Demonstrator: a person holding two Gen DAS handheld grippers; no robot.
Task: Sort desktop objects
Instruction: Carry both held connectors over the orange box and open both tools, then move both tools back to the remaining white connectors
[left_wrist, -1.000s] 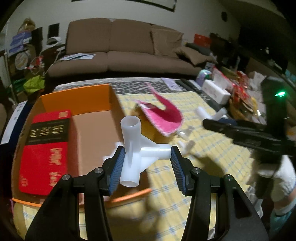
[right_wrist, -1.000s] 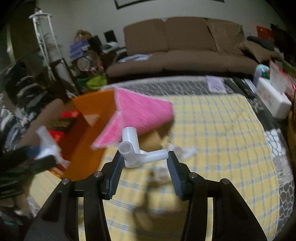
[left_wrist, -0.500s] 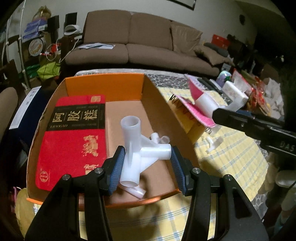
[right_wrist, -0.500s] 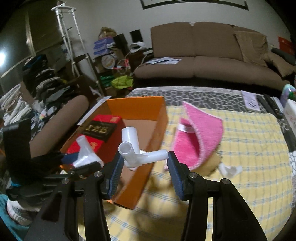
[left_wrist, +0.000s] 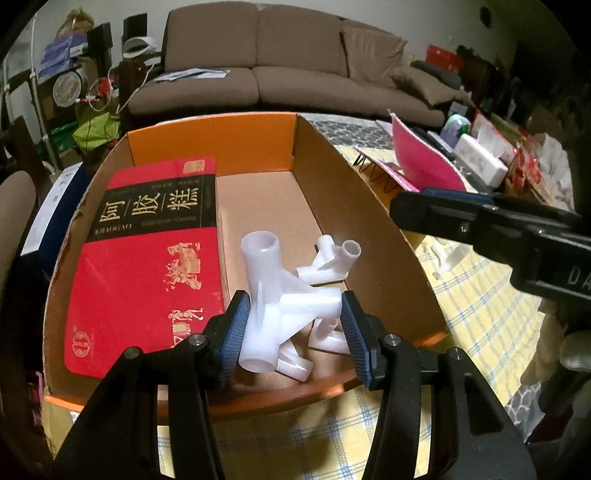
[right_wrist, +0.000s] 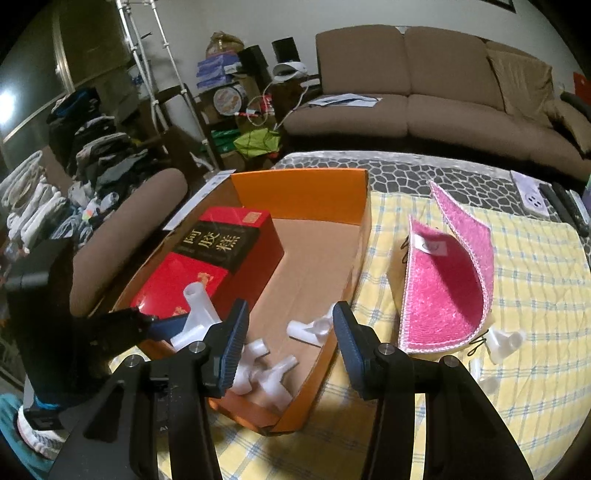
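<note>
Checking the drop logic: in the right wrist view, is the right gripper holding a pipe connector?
No: the right gripper has nothing between its fingers; the white connectors lie loose below it in the cardboard box.

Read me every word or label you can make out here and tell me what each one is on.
"阿胶糕": large gold characters on the black band of the red box.
"EJIAOGAO": small line under them, partly blurred, uncertain.
"DA": on the right gripper body, cut off by the frame edge.
Tag on the pink cloth: too blurred to read.
</note>
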